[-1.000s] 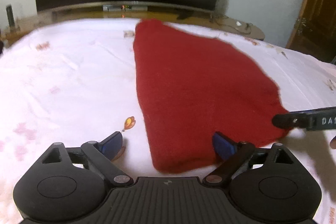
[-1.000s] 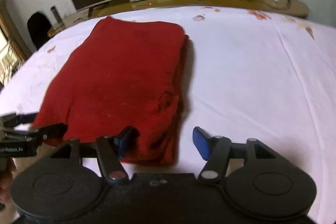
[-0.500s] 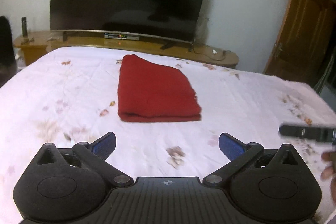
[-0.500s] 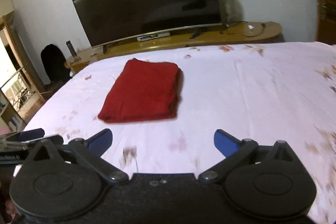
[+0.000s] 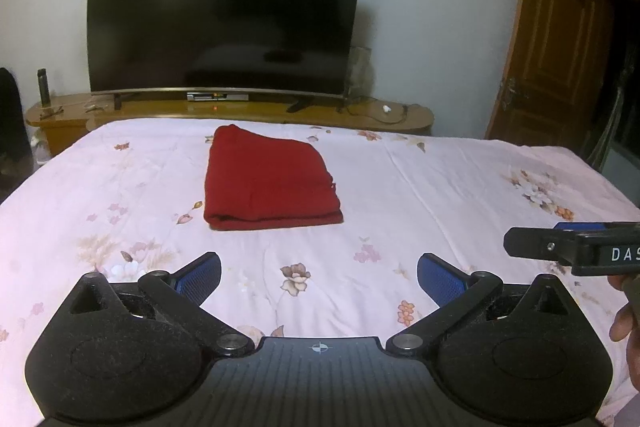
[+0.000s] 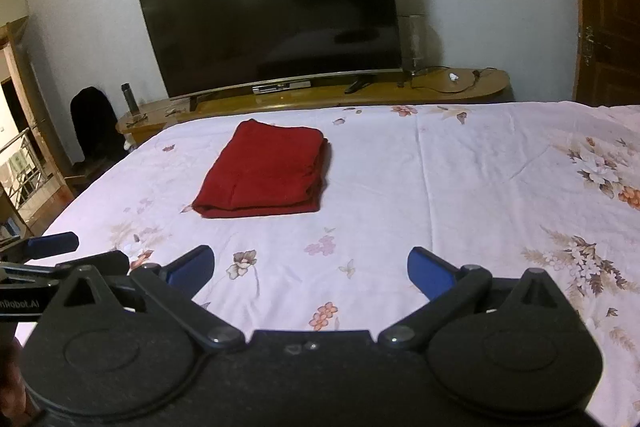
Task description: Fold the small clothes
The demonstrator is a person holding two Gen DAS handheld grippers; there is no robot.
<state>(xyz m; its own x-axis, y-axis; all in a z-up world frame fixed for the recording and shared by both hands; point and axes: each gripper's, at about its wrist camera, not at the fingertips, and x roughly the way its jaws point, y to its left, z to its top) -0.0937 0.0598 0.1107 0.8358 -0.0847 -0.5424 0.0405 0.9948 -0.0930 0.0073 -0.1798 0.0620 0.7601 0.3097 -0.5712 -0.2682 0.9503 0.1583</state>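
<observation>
Lying folded into a thick, fuzzy red slab, the cloth (image 5: pixel 270 183) sits at twelve o'clock on the smooth floral sheet (image 5: pixel 440 195), apart from the left gripper (image 5: pixel 319 277), whose ribbed blue pads have just spread wide, nothing between them. Right view: cloth (image 6: pixel 264 175) at eleven o'clock; right gripper (image 6: pixel 311 273) likewise just spread, empty.

Folded garment (image 5: pixel 270 183) lies mid-frame on the bed (image 5: pixel 440 187); television (image 5: pixel 224 15) on its stand (image 5: pixel 400 115) behind, door (image 5: pixel 552 47) right
</observation>
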